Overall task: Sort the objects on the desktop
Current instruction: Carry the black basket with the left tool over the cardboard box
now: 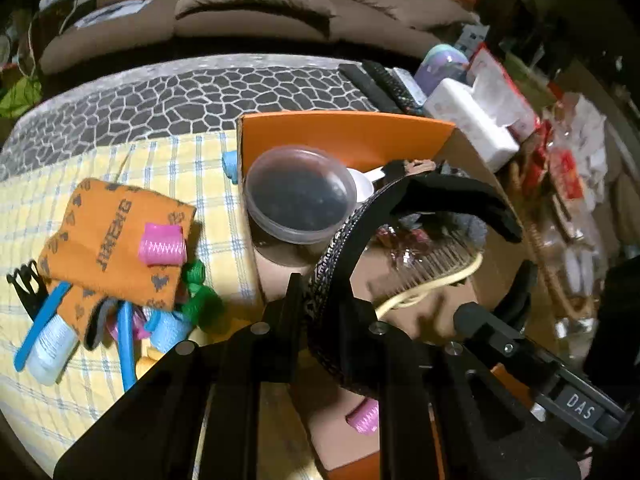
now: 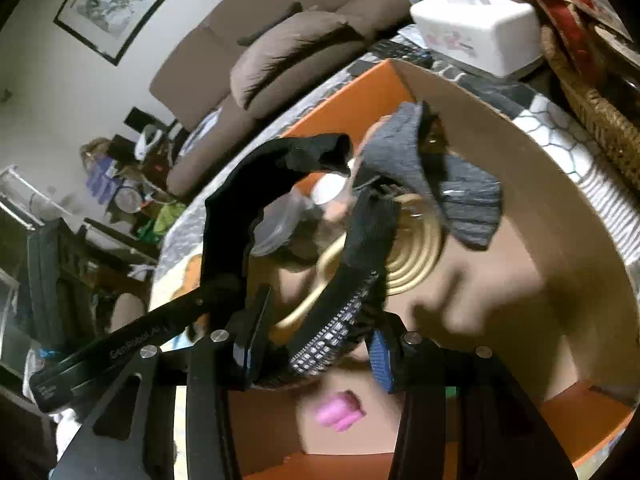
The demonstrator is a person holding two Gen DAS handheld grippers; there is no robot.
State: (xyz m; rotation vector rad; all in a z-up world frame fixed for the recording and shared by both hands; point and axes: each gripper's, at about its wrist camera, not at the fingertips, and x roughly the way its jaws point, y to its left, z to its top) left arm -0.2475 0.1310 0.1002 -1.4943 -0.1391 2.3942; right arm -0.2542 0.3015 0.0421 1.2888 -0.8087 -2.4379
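Headband, black and arched, with a band of sparkling studs [image 1: 340, 248], hangs over the orange cardboard box [image 1: 344, 136]. I judge it light, springy and slick on the studded face, so the plain fabric ends are the safer places to grip. My left tool [image 1: 332, 312] is nearly shut, pinching the studded arc at its 6 o'clock end. My right tool [image 2: 316, 344] stands part-open with the same band between its fingers; whether its pads actually press on it I cannot tell.

Only the left view shows what remains on the yellow checked cloth at 9 o'clock: an orange patterned sock [image 1: 116, 236] with a pink hair roller [image 1: 162, 246] on it, blue tubes and a green knot. It also shows a clear round lidded tub [image 1: 300, 196] inside the box. The right view alone shows a grey knitted sock [image 2: 452, 188] and a cream spiral-backed brush [image 2: 416, 252] beneath the band, plus a pink roller [image 2: 340, 408] on the box floor at 6 o'clock.
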